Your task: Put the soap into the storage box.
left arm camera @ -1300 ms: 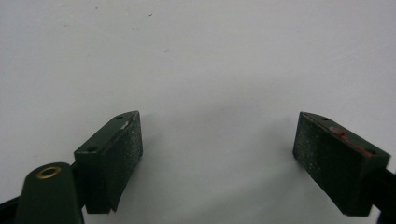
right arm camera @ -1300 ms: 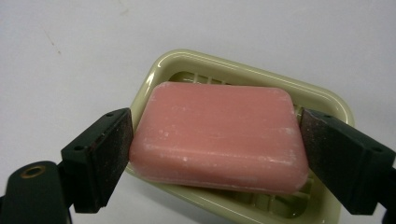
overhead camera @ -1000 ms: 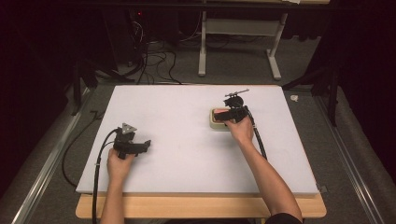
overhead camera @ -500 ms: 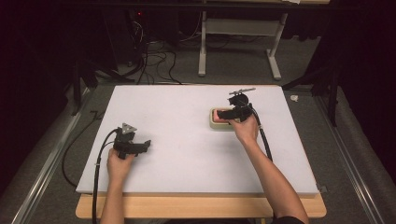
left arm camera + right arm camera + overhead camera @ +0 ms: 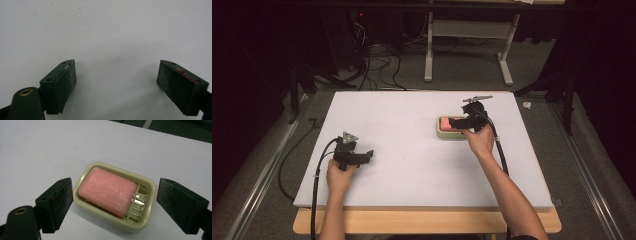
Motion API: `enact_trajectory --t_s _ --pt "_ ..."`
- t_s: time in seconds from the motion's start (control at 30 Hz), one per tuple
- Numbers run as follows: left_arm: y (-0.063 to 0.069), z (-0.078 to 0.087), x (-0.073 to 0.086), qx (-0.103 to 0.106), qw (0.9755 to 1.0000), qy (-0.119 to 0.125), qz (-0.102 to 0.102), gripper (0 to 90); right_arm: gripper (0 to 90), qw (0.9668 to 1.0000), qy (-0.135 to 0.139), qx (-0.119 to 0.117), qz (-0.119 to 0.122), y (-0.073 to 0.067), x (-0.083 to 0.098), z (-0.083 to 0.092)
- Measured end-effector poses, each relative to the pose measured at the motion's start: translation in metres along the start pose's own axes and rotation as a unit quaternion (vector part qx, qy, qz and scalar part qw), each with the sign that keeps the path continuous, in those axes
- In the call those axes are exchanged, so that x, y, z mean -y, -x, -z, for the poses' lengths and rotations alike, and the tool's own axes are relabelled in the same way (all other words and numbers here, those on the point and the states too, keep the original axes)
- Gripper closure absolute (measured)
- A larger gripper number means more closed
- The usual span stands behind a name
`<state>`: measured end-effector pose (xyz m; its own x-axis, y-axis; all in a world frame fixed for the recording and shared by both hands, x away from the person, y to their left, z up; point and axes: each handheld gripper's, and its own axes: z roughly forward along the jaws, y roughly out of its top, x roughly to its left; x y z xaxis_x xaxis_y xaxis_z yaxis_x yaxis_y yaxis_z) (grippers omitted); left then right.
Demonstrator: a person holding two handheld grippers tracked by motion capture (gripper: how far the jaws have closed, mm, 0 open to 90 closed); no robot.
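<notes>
A pink bar of soap (image 5: 108,191) lies in a pale green soap dish (image 5: 149,185) with a slatted bottom, on the white table right of centre (image 5: 444,129). My right gripper (image 5: 113,205) is open just above the dish, one jaw on each side of it, touching neither; in the high view the right gripper (image 5: 458,123) covers the dish's right part. My left gripper (image 5: 116,86) is open over bare white table with nothing between its jaws; in the high view the left gripper (image 5: 366,156) rests near the table's front left.
The white board (image 5: 412,165) lies on a wooden table whose front edge (image 5: 427,220) shows below it. Cables trail from both grippers off the front. Behind the table are a desk frame (image 5: 467,55) and cables on grey floor; metal rails run along both sides.
My right gripper has drawn back slightly to the right from over the dish, uncovering more of the soap. The left gripper has not moved.
</notes>
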<state>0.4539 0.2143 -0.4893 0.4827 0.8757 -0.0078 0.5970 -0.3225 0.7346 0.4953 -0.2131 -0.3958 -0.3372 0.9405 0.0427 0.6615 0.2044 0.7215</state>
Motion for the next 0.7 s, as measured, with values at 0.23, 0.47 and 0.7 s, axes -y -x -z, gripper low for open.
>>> enact_trajectory --t_s 0.23,0.47,0.7 --pt "0.0 0.0 0.0 0.0 1.0 0.0 0.0 16.3 15.1 0.9999 0.014 0.004 -0.004 0.007 0.004 0.013" --pt "0.0 0.0 0.0 0.0 1.0 0.0 0.0 16.3 15.4 0.9997 0.024 0.005 -0.001 0.008 0.004 0.023" --pt "0.0 0.0 0.0 0.0 1.0 0.0 0.0 16.3 15.8 0.9995 0.032 0.006 0.003 0.009 0.005 0.032"
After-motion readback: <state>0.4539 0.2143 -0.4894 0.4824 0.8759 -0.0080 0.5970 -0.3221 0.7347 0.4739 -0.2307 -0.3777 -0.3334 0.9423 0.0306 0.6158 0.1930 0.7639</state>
